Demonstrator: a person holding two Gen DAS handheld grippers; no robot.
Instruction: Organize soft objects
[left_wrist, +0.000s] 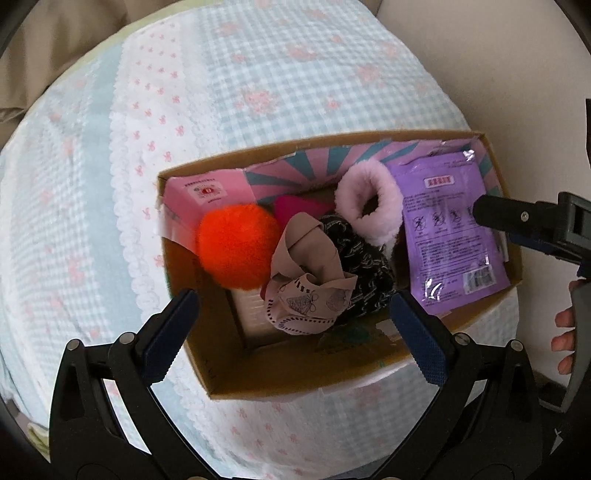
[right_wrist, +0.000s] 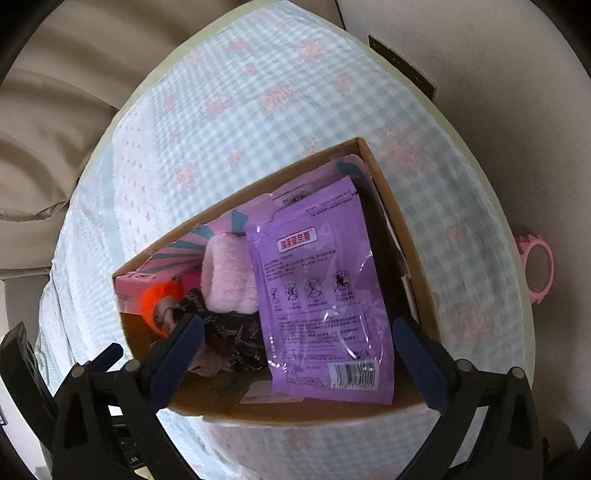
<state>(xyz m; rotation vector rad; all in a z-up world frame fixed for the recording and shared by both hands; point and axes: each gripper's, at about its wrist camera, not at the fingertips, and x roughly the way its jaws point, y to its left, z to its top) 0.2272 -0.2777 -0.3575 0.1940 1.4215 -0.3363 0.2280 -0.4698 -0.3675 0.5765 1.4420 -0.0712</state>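
Observation:
An open cardboard box (left_wrist: 295, 384) stands on a checked blue cloth. Inside lie an orange pompom (left_wrist: 234, 245), a beige printed cloth (left_wrist: 310, 288), a black patterned fabric (left_wrist: 364, 266), a fluffy pink ring (left_wrist: 371, 208) and a purple foil packet (left_wrist: 448, 236). My left gripper (left_wrist: 293, 336) hangs open just over the beige cloth, touching nothing. In the right wrist view the same box (right_wrist: 236, 406) shows the purple packet (right_wrist: 317, 314), the pink ring (right_wrist: 229, 277) and the pompom (right_wrist: 159, 299). My right gripper (right_wrist: 295, 358) stands open above the packet, empty; one of its fingers (left_wrist: 495, 212) reaches over the packet in the left wrist view.
The cloth-covered table (left_wrist: 258, 92) is round-edged, with beige fabric behind it. A pink ring-shaped object (right_wrist: 537, 267) sits past the table's right edge. A person's fingers (left_wrist: 565, 332) hold the right gripper's handle. Pink printed card lines the box's far wall (left_wrist: 295, 166).

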